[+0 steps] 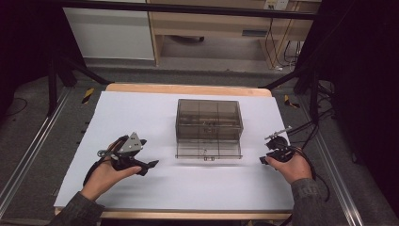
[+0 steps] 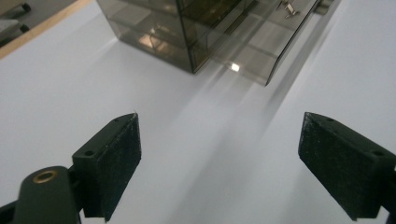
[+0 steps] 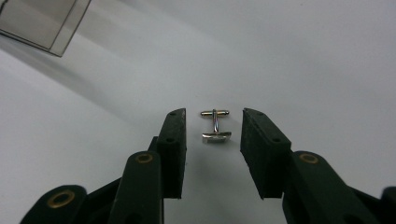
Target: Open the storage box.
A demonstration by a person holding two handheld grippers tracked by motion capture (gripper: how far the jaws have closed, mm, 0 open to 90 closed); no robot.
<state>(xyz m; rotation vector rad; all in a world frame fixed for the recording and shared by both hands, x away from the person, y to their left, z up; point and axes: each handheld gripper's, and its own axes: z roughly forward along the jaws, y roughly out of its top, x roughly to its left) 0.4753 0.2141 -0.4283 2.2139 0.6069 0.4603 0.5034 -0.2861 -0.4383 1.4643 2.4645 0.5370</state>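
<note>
Currently the cufflink (image 3: pixel 215 126) lies on the white table (image 1: pixel 141 117) at about 4 o'clock from the box (image 1: pixel 209 121), whose drawer (image 1: pixel 208 149) stands pulled out at 6 o'clock. Judged from this, pickup and placement remain.

1. Left gripper (image 2: pixel 219 163), at 8 o'clock from the box: jaws wide apart, released, nothing between them.
2. Right gripper (image 3: pixel 213 140): jaws half closed, flanking the cufflink; pads (image 3: pixel 178 140) not touching it.
</note>
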